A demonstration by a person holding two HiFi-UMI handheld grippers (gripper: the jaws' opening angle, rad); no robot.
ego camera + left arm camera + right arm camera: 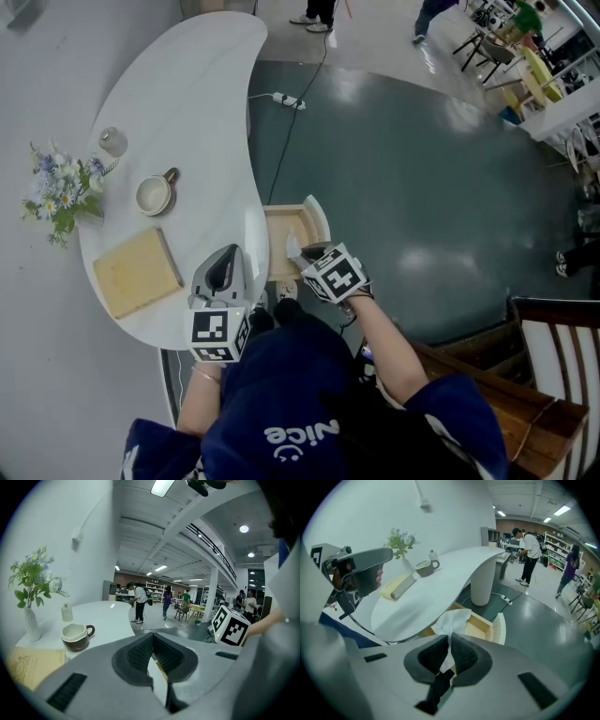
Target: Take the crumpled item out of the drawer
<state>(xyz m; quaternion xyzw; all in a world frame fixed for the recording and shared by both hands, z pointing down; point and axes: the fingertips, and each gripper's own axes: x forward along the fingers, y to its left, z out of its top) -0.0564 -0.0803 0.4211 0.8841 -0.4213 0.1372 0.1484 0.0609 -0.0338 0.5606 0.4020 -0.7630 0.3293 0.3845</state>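
While right tongs [450, 638] pinch, crumpled white tissue [454, 619]

1. Landmark: table [187, 94], one end close to the person.
2. On table, left edge: flowers [64, 192]; small jar [112, 142] just behind them, farther from the person.
3. On table, right of flowers: cup [156, 195].
4. On table, near end, before the cup: mat [137, 272].
5. Under table's right edge, pulled out rightward: drawer [317, 217].
6. Over drawer, just beside table's right edge: crumpled item [291, 246], between jaws of right gripper [302, 253].
7. Over table's near right edge: left gripper [225, 253].
8. On floor, right of table's far end: power strip [288, 99].
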